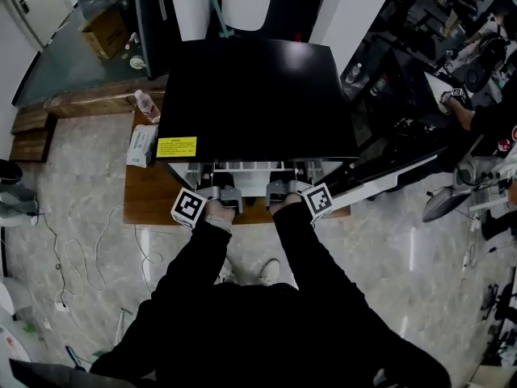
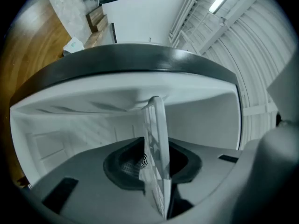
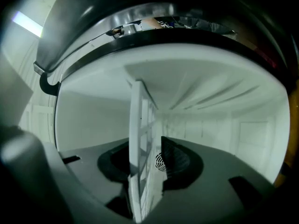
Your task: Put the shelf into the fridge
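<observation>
A black mini fridge (image 1: 258,95) stands on a low wooden table (image 1: 149,192), its door (image 1: 388,172) swung open to the right. The white grid shelf (image 1: 242,168) shows just under the fridge's front edge. Both grippers are at that opening, left gripper (image 1: 220,199) and right gripper (image 1: 281,194) side by side. In the left gripper view the shelf (image 2: 156,143) stands edge-on between the jaws of the left gripper (image 2: 154,164), inside the white fridge cavity (image 2: 93,125). In the right gripper view the shelf (image 3: 140,143) sits between the right gripper (image 3: 147,164) jaws with a gap beside it.
A plastic bottle (image 1: 147,106) and a white packet (image 1: 141,144) lie on the table left of the fridge. Cables (image 1: 81,257) run over the tiled floor at the left. A cardboard box (image 1: 105,31) is at the back left, and a seated person (image 1: 485,111) at the right.
</observation>
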Demonstrator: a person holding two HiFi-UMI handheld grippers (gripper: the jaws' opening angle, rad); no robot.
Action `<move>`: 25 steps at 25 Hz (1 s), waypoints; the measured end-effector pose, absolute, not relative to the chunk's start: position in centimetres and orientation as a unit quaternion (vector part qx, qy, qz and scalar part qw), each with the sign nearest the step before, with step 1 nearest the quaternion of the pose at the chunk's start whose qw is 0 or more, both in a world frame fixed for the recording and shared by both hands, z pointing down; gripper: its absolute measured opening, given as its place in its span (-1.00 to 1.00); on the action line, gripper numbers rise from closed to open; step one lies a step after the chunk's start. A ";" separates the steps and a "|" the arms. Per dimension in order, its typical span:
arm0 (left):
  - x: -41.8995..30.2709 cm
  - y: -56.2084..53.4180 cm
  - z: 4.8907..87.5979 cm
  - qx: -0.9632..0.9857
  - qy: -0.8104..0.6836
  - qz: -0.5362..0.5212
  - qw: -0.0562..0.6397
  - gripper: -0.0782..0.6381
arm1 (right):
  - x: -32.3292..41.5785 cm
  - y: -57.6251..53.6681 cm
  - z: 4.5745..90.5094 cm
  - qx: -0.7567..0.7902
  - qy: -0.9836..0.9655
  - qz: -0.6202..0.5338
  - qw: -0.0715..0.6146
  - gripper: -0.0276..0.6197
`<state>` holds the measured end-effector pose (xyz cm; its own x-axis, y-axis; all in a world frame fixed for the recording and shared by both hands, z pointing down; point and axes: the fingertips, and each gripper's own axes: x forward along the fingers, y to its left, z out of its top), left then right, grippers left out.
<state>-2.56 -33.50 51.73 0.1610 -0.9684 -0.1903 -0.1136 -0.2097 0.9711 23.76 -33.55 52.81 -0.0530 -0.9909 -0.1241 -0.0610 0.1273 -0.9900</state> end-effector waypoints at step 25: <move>3.2 -11.6 42.4 0.924 -0.355 -0.058 0.129 -0.77 | 13.9 -11.6 43.6 -0.364 0.923 -0.125 0.030 -0.90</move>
<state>3.24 -11.57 42.41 0.7414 -0.6709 -0.0149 -0.6410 -0.7146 0.2800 13.94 -11.58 43.60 -0.7336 -0.6787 0.0349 -0.6635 0.7042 -0.2527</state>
